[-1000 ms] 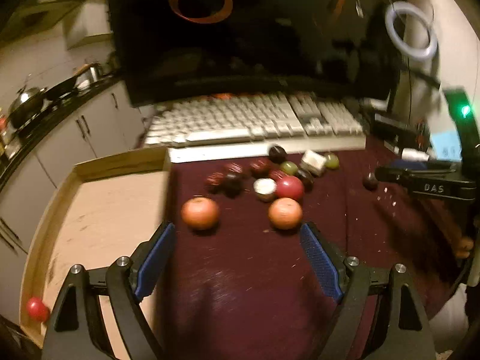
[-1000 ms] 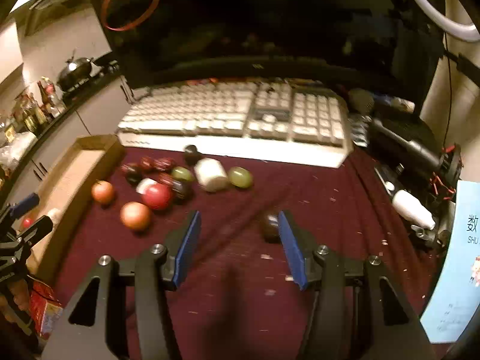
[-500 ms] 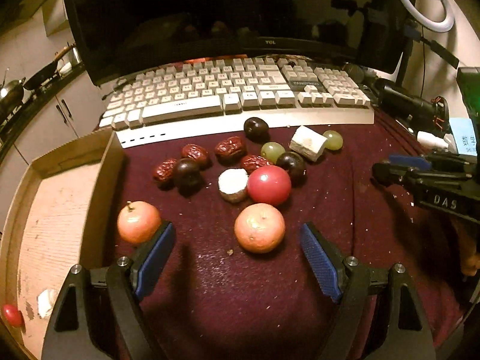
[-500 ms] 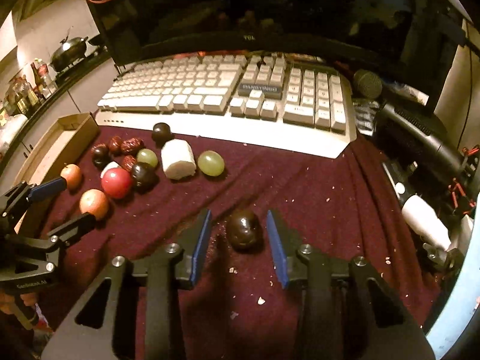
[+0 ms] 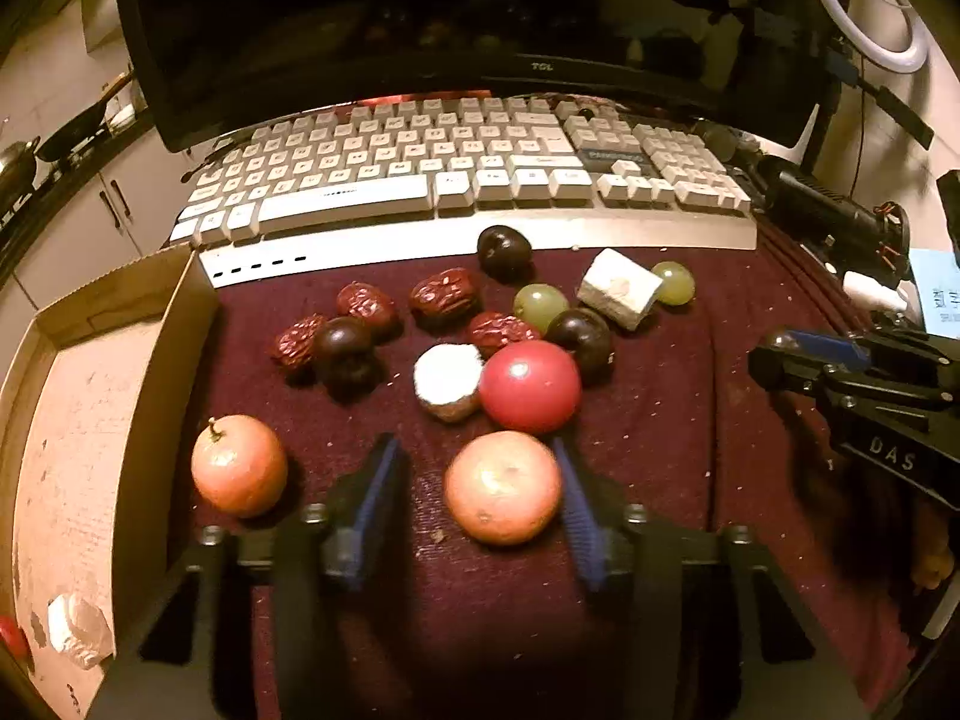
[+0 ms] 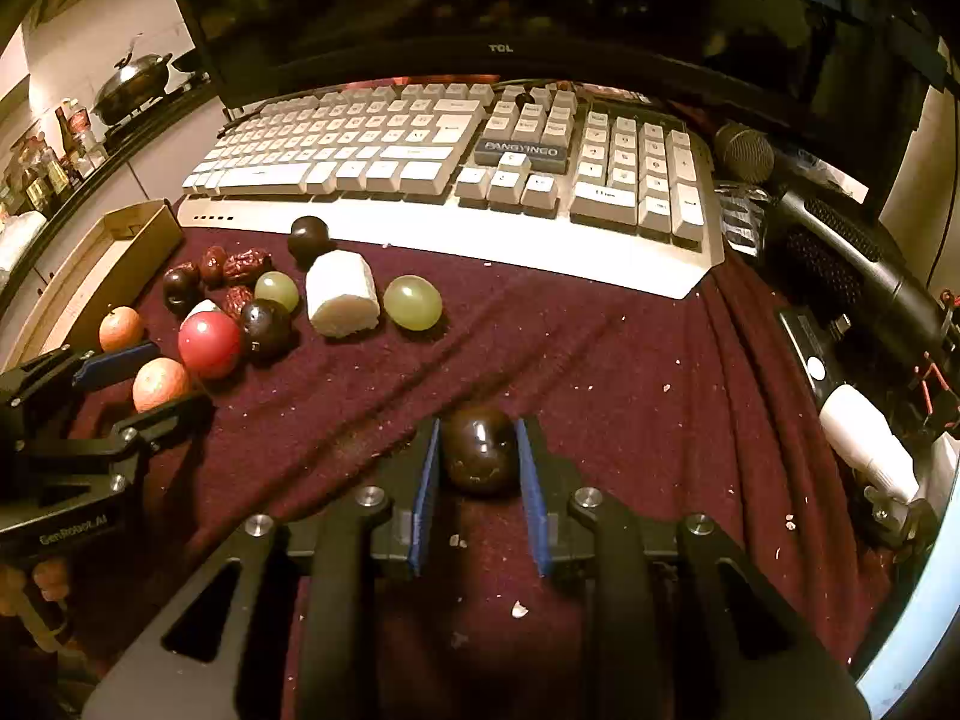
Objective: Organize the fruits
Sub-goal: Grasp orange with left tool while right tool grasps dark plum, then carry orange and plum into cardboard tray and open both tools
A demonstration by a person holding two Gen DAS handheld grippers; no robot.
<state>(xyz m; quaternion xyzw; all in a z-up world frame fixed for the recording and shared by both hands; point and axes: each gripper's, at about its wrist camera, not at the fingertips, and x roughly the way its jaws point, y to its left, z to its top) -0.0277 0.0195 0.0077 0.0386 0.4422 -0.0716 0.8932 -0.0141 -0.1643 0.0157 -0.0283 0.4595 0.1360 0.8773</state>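
Note:
My left gripper (image 5: 474, 450) straddles an orange fruit (image 5: 503, 486) on the maroon cloth. Its jaws are closing: the right pad touches the fruit, while a gap remains at the left pad. My right gripper (image 6: 478, 427) is shut on a dark plum (image 6: 480, 456) that rests on the cloth. Beyond the orange fruit lie a red round fruit (image 5: 529, 385), a second orange fruit (image 5: 239, 465), red dates (image 5: 445, 295), dark plums (image 5: 504, 251), green grapes (image 5: 540, 305) and white chunks (image 5: 619, 289). At the left stands a cardboard tray (image 5: 60, 420).
A white keyboard (image 5: 456, 180) and a dark monitor (image 5: 420, 30) close off the far side. A microphone (image 6: 828, 234) and a white bottle (image 6: 870, 450) lie at the right. The tray holds a white chunk (image 5: 78, 630) and a small red fruit (image 5: 9, 636). Bare cloth (image 6: 600, 360) lies between the grippers.
Both grippers came down toward the cloth. The left jaws narrowed around the orange fruit. The right jaws closed in from both sides onto the dark plum.

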